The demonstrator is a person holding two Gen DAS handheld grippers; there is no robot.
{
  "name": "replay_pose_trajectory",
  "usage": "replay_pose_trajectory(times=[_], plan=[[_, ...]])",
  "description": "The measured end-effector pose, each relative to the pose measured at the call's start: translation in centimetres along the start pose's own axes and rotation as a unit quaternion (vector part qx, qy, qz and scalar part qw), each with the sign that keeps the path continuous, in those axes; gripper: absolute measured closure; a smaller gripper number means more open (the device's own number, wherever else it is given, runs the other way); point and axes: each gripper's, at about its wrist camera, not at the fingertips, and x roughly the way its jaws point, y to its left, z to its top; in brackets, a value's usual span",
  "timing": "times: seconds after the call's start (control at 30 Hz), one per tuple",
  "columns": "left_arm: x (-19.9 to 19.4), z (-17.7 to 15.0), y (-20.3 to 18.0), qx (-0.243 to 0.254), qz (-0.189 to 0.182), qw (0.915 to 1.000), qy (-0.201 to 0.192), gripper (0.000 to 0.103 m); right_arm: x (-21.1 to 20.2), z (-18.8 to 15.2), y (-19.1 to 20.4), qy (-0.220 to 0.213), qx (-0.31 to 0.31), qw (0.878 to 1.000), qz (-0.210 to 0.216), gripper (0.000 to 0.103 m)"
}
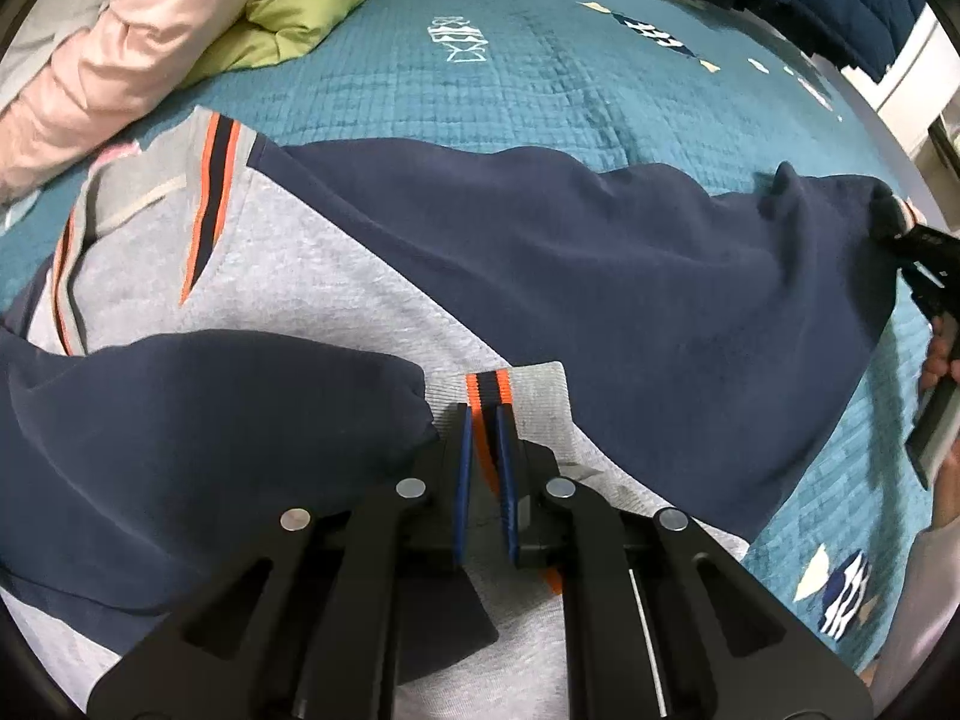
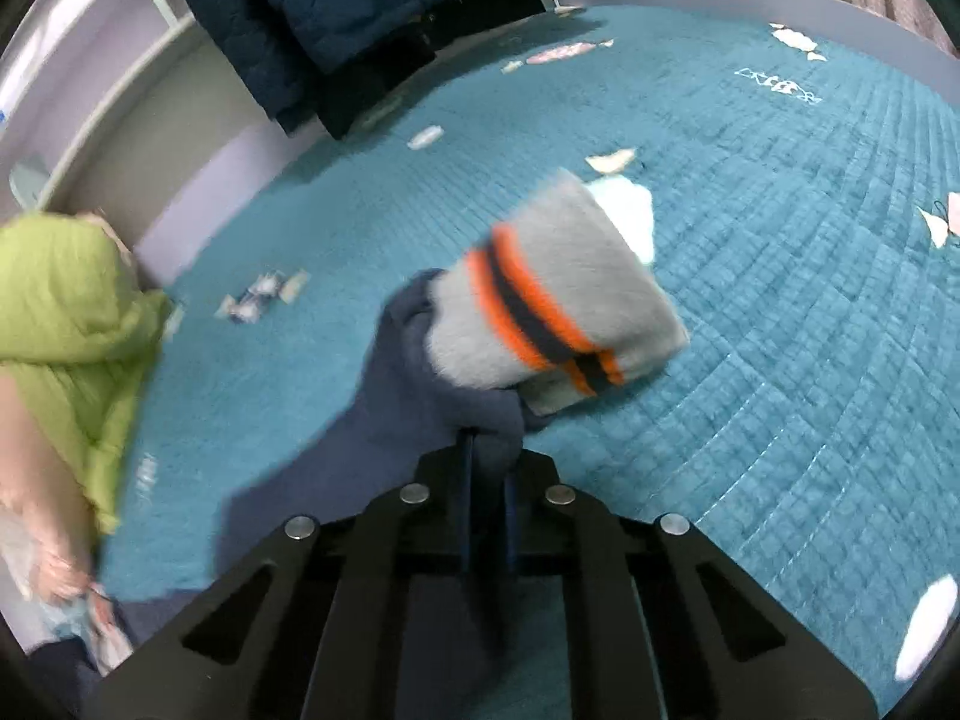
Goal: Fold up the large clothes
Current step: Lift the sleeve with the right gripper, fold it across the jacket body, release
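1. The left gripper (image 1: 485,420) sits nearest in its own view, jaws pressed almost together on the striped cuff (image 1: 516,387) of a folded-in sleeve; the cuff lies on the grey chest of the sweatshirt (image 1: 336,276), which is spread across the teal quilt (image 1: 480,78).
2. The right gripper (image 2: 487,450) pinches navy cloth just behind the other cuff (image 2: 552,312); that cuff stands clear of the quilt (image 2: 780,300), and the picture is blurred, so the exact bite is hard to judge.
3. In the left view the second sleeve (image 1: 600,252) stretches out to the right, its end caught by the right gripper (image 1: 900,228) near the frame's edge.
4. Further off lie a pink jacket (image 1: 114,60), a green one (image 1: 312,6) and a dark coat (image 2: 372,6); all well apart from the work.
5. Risks, as I judge them: the right bite looks shallow, so the sleeve could slip out mid-swing; a pull on the sleeve could drag the body askew if the left pinch only holds the cuff; the sleeve may land creased or miss the chest.
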Motion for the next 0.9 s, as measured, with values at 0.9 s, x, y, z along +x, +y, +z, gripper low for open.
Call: replay_pose_trajectory(times=[0.9], plan=[[-16.0, -8.0, 18.7, -0.105, -0.052, 0.9920, -0.049, 0.093, -13.0, -20.4, 36.2, 0.006, -0.202, 0.976, 0.077, 0.096]])
